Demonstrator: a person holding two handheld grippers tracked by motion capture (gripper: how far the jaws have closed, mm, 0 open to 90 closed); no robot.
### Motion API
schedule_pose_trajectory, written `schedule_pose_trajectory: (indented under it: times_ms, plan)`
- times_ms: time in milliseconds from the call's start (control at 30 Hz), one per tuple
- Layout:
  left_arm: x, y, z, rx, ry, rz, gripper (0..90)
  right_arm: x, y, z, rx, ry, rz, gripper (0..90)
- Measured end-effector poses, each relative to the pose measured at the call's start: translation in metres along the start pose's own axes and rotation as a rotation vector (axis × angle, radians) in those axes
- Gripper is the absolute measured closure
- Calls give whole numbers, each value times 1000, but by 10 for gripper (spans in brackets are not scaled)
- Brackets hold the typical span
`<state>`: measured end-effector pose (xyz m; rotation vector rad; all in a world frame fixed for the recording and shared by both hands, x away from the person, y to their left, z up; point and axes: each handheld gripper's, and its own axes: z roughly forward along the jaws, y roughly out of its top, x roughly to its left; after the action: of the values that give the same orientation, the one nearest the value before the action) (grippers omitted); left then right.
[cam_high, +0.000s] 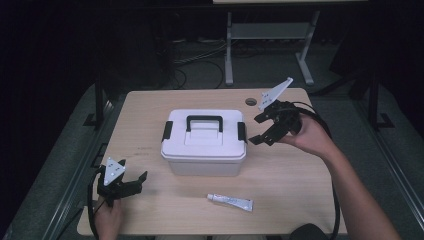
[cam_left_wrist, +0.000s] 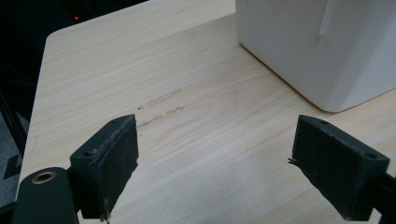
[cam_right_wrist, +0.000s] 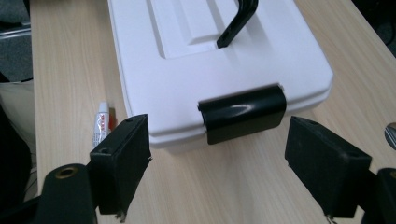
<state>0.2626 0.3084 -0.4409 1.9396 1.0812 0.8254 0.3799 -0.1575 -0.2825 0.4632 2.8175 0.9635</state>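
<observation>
pale wood grain covers the surface (cam_high: 280, 175), and at its near left corner the left gripper (cam_high: 134, 181) sits low over the wood in the person's left hand (cam_high: 109, 217), jaws spread apart with nothing between them; in the left gripper view bare wood lies between the jaws and a white corner of the box rises at the far right. a little to the right, near the front edge, a small white tube (cam_high: 230, 201) with red print lies flat on its side, just in front of the box and not touching it. behind it, around the middle of the surface, stands the white storage box (cam_high: 204, 146), lid on, its black handle (cam_high: 204, 120) folded across the top and a black latch at each end. the right gripper (cam_high: 256, 129) hovers just beside the box's right end, held in the right hand (cam_high: 310, 137), jaws wide apart and holding nothing; in the right gripper view the right latch (cam_right_wrist: 243, 113) sits between the open jaws, close but untouched. farther back, a round grommet hole (cam_high: 250, 101) marks the far edge.
</observation>
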Motion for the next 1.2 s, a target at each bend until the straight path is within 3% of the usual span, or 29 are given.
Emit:
schedule_pose_trajectory:
  times_ms: [467, 700, 900, 1200]
  plan:
    - [1, -1, 0, 2, -1, -8, 137, -6, 31, 14, 57, 22, -62, 216]
    - [2, -1, 0, -1, 1, -10, 137, -15, 45, 22, 86, 49, -46, 220]
    - [2, -1, 0, 2, -1, -7, 137, -20, 60, 29, 109, 69, -60, 220]
    - [4, -2, -1, 3, -1, -13, 137, -29, 86, 54, 156, 97, -76, 242]
